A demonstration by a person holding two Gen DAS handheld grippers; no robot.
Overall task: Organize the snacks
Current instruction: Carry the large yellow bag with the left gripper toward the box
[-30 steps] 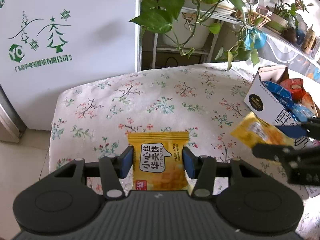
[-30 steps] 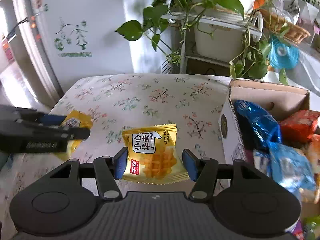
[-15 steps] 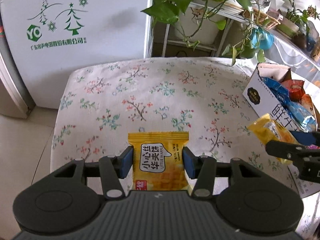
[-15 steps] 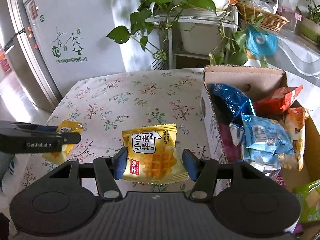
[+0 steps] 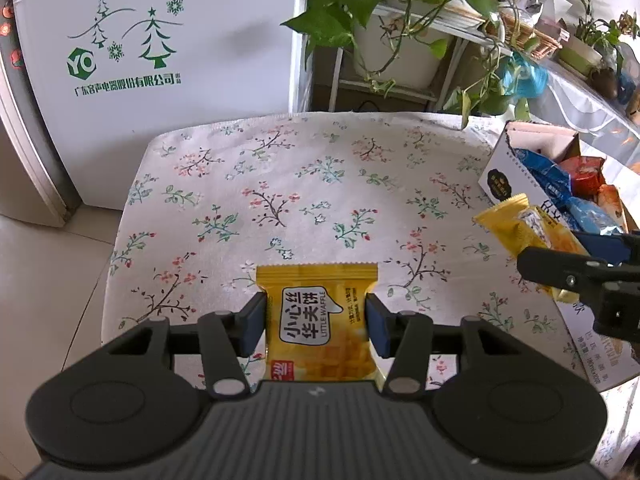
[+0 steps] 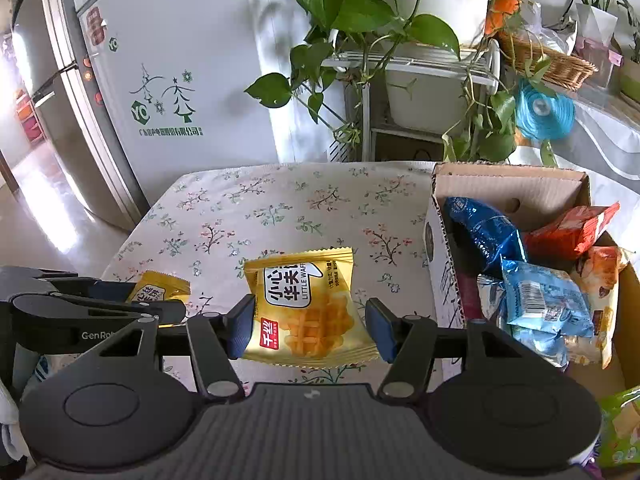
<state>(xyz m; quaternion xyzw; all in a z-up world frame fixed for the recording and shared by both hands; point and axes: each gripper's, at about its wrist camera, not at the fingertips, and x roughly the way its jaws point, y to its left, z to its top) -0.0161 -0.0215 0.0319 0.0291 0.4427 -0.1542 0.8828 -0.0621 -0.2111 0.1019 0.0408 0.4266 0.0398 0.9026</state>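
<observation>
Each gripper holds a yellow Little Waffle packet above the floral tablecloth. In the left wrist view my left gripper is shut on its waffle packet, blue pads pressing both sides. In the right wrist view my right gripper is shut on a second waffle packet, tilted slightly. The right gripper's packet shows at the right edge of the left wrist view, near the open cardboard box. That box stands right of my right gripper and holds several snack bags. The left gripper's packet shows at the left.
A white fridge with green tree print stands behind the table. A plant stand with trailing green leaves rises behind the far edge. Blue bags and an orange bag lie in the box. The floor drops off at the left.
Both grippers have drawn back and risen a little with their packets, so more of the table and the box interior shows. Both grips are unchanged.
</observation>
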